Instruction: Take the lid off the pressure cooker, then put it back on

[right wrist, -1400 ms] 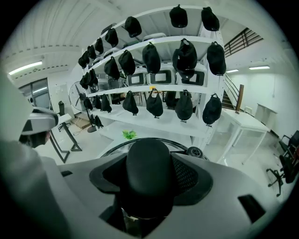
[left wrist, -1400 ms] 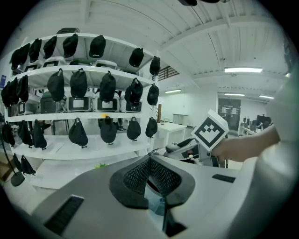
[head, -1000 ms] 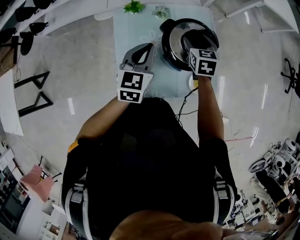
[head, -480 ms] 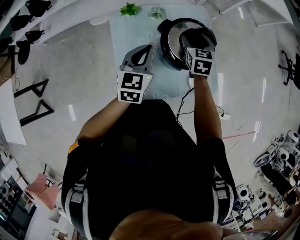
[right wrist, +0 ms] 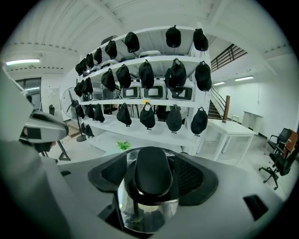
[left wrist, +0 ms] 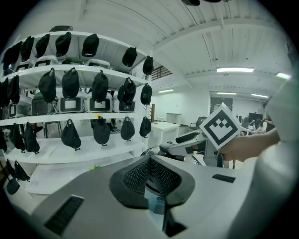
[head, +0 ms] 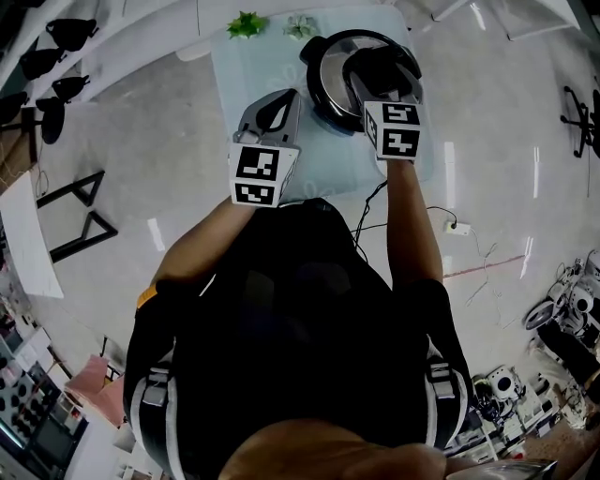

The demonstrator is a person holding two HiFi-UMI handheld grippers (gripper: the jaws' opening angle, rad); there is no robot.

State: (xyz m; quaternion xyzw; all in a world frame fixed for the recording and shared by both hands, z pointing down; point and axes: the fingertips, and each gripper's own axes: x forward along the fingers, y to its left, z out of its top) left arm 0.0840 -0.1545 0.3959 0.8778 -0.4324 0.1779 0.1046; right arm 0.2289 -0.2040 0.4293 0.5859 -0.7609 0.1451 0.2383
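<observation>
Toward the left half of the counter (head: 244,75), the left tongs (head: 298,94) hang above the pale top with their pads pressed together and nothing between them. They point at the far edge, and the pressure cooker (head: 319,94) stands just beside them on the right. At the far edge, left of the cooker, sit a small green plant (head: 247,23) and a pale ornament (head: 300,26), both well clear of the work.

On the right half of the counter, by the far right corner, the cooker carries its steel lid (head: 339,66). The right tongs (head: 380,77) reach over it from the near edge and pinch the black lid handle (right wrist: 152,175), one pad on each side. The handle's long axis seems to run from near edge to far edge, in line with the tongs, so the pads close across its narrow width. The lid lies directly under the right tongs, and that hand is clearly the one placed to move it. The left tongs are near enough to steady the body if needed.

Whether the lid sits locked on the rim or is raised a little cannot be told. It covers the pot, so what is inside is hidden. A dark cable (head: 370,202) trails off the near edge.
</observation>
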